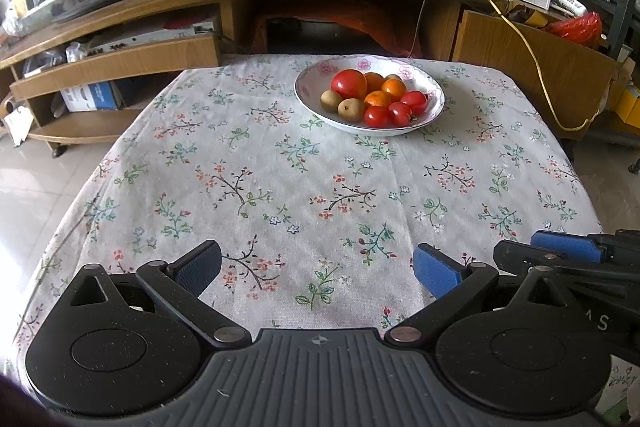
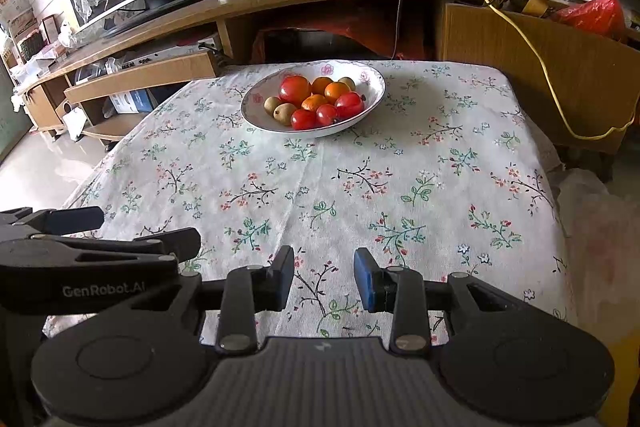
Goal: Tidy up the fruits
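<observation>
All the fruits [image 1: 370, 97] lie in the flowered bowl [image 1: 436, 99] at the bench's [image 1: 280, 167] far side. Left claw [image 1: 318, 269] and right claw [image 2: 324, 279] hover released, empty, near edge. This fits sorted fruit or fruit awaiting sorting.

Soft daylight from left, floor [image 1: 24, 183] glare, fisheye-bent edges.
</observation>
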### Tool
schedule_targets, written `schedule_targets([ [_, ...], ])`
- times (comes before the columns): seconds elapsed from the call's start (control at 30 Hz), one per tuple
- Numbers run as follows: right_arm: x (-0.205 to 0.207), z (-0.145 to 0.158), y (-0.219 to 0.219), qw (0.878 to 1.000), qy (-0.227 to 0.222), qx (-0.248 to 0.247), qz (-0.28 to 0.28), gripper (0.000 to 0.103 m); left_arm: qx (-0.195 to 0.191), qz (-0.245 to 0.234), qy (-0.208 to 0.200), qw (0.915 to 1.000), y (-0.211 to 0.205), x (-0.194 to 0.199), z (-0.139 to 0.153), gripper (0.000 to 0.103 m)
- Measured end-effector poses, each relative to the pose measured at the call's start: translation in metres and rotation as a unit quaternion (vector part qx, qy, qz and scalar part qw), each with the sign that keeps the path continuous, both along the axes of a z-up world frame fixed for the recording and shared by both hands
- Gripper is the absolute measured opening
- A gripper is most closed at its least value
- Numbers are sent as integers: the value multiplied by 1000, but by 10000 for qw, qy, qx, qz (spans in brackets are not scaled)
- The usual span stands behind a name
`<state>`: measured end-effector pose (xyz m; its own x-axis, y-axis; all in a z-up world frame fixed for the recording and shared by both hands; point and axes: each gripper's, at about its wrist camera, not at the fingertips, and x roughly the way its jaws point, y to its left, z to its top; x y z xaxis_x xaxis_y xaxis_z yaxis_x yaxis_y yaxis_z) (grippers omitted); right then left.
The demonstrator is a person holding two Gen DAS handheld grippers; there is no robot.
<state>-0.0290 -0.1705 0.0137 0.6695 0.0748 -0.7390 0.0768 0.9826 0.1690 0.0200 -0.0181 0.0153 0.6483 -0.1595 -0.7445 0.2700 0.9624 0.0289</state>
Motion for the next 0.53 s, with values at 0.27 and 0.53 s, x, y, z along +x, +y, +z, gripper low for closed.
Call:
schedule_targets([
  [0.27, -1, -1, 1, 10000, 23, -21, -2, 35, 21, 10, 0, 10000, 0, -1, 0, 103],
  [0.53, 0, -1, 1, 10000, 26, -17, -1, 35, 36, 33, 4, 10000, 0, -1, 0, 103],
])
